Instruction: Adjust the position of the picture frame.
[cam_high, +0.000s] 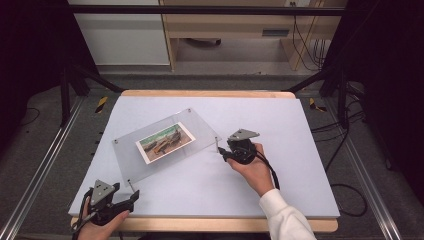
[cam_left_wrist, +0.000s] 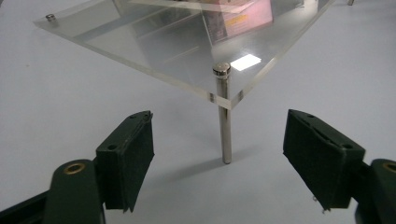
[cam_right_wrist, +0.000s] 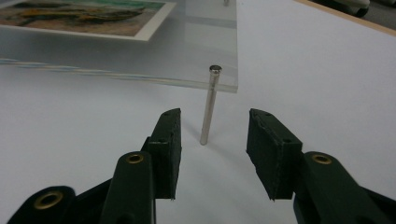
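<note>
Standing on the counter (cam_high: 300, 165) near its middle: clear frame (cam_high: 165, 144) on thin metal legs, photo (cam_high: 164, 142) lying flat inside. Aiming at opposite corner legs, presumably for a level two-point lift: left gripper (cam_left_wrist: 219, 154) and right gripper (cam_right_wrist: 212, 149), both gaping, clasping nothing.

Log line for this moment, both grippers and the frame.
left gripper: open, at near post | right gripper: open, at right post | acrylic frame: standing, photo inside

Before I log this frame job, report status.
Left gripper open, facing near corner post. Right gripper open, facing right corner post. Acrylic photo frame standing on posts, untouched. Nothing in the way.
</note>
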